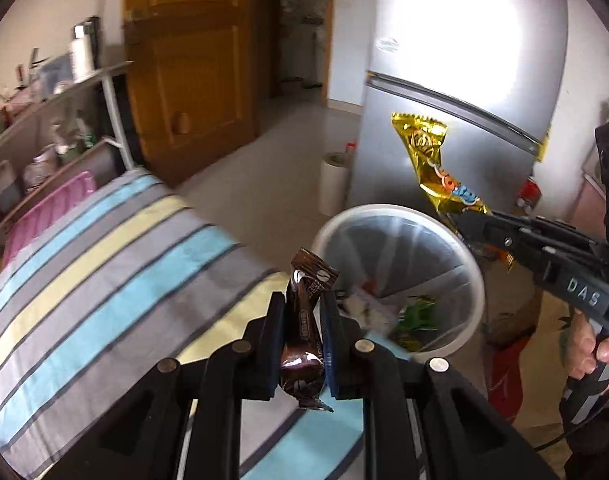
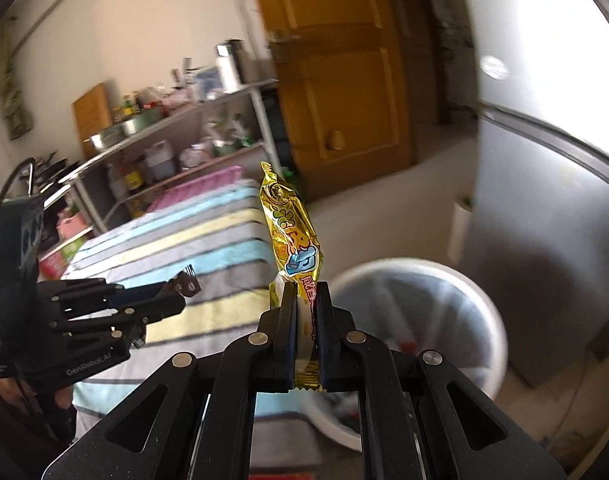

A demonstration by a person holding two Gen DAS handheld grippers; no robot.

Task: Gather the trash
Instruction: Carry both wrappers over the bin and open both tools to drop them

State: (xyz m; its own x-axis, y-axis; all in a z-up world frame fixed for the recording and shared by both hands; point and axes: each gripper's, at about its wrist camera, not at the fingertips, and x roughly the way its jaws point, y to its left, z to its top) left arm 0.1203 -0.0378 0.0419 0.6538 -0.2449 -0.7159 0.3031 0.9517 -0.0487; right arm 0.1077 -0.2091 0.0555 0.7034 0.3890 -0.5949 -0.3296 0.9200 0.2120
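Two wrappers remain to drop: our left gripper (image 1: 302,312) clamps the brown wrapper (image 1: 304,332), our right gripper (image 2: 306,312) the gold wrapper (image 2: 292,224), near the part-filled white bin (image 1: 474,276).

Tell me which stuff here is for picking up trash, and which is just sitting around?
For the job:
- brown wrapper in the left claw
- gold wrapper in the right claw
- white trash bin

Just sitting around:
- striped cloth
- silver fridge
- cluttered shelf
- wooden door

Small room, pale tiled floor

A wooden door (image 1: 192,76) stands open beside a silver fridge (image 1: 460,92) (glare on top); cluttered shelves (image 2: 176,144) line the cream wall.
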